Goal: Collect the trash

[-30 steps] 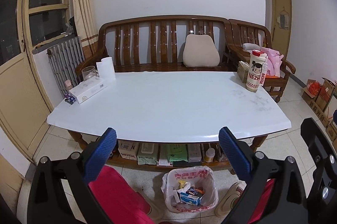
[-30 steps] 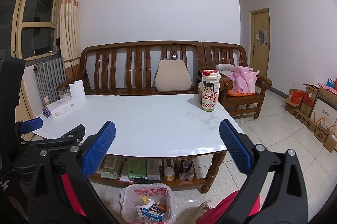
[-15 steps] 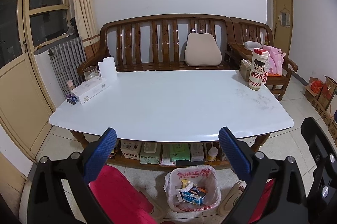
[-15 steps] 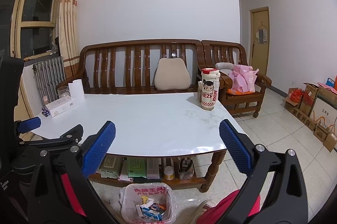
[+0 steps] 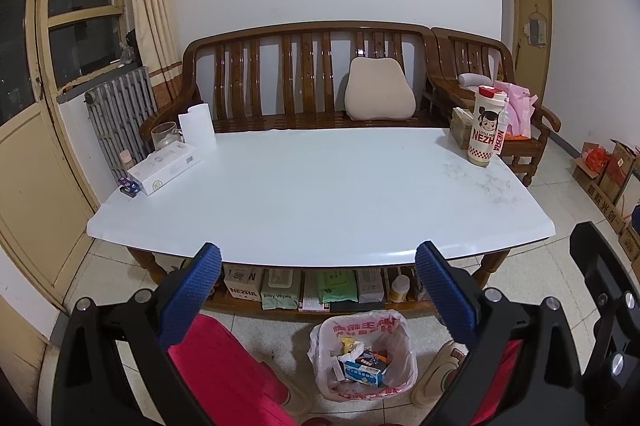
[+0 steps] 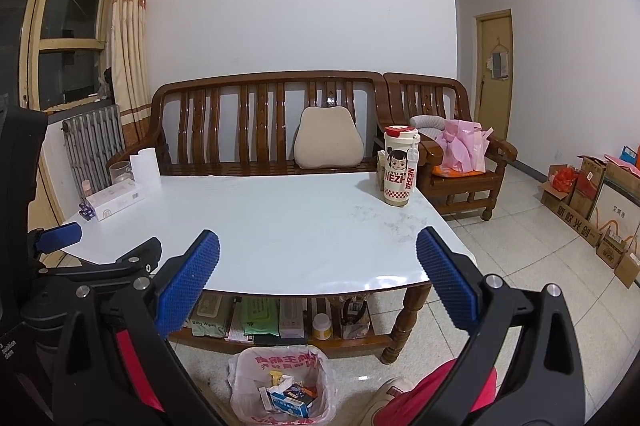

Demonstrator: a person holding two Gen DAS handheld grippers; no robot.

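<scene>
Both of your tools are wide open and hold nothing: the left hand-held gripper (image 5: 316, 282) and the right hand-held gripper (image 6: 318, 272) hang above the near edge of the desk (image 5: 320, 186). The trash (image 5: 362, 366) sits in the trash bin (image 5: 332, 332) on the floor, just in front of the desk and between your feet. You see small paper boxes and crumpled bits in it. They look light and soft, so they should squash easily; pinch a box gently by its flat sides. The thin bag lining the bin looks slippery and may tear, so take it by its rim. No loose trash shows on the desk. Since a second ago, you have pulled back a little and lifted, so the desk looks a bit farther off.
</scene>
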